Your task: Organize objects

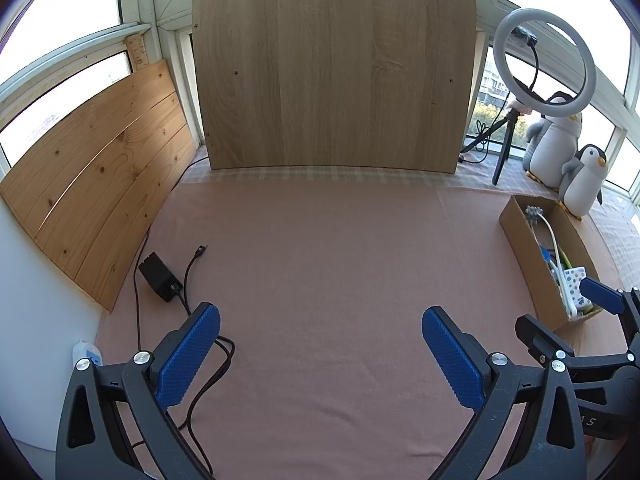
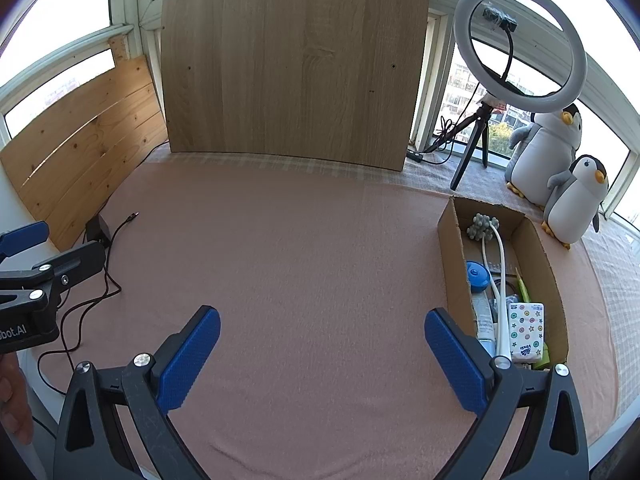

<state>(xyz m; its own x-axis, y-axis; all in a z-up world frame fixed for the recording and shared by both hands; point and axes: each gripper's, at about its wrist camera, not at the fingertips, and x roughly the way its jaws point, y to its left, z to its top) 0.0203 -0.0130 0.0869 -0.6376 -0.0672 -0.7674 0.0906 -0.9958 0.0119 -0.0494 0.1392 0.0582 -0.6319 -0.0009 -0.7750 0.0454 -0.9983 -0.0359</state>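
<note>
Pink cloth (image 2: pixel 300 260) covered the table in front of me, with a wood-grain board (image 2: pixel 292 64) propped against the windows behind it. My left gripper (image 1: pixel 320 356) hung over bare cloth with its blue pads spread wide and nothing between them. My right gripper (image 2: pixel 322 358) was just as wide apart and empty, its right finger close beside the near end of the cardboard box (image 2: pixel 452 240).

The box held the sorted things: a white-stemmed brush with a grey knobbly head (image 2: pixel 484 226), a round blue item (image 2: pixel 477 274), and a tissue packet (image 2: pixel 526 330) printed with coloured dots and stars. The packet carried a small blue brand word, too tiny for me to read with certainty. A tube-like item under the brush stem had print I could not make out, and something green at the box's right wall was mostly hidden.

On the left tool's body, seen from the right wrist, the lettering was cut off to "bot.AI". A black adapter (image 1: pixel 159 280) and its cable (image 1: pixel 192 268) lay at the table's left. Two plush penguins (image 2: pixel 576 200) stood beyond the box beside a ring light (image 2: pixel 520 40).
</note>
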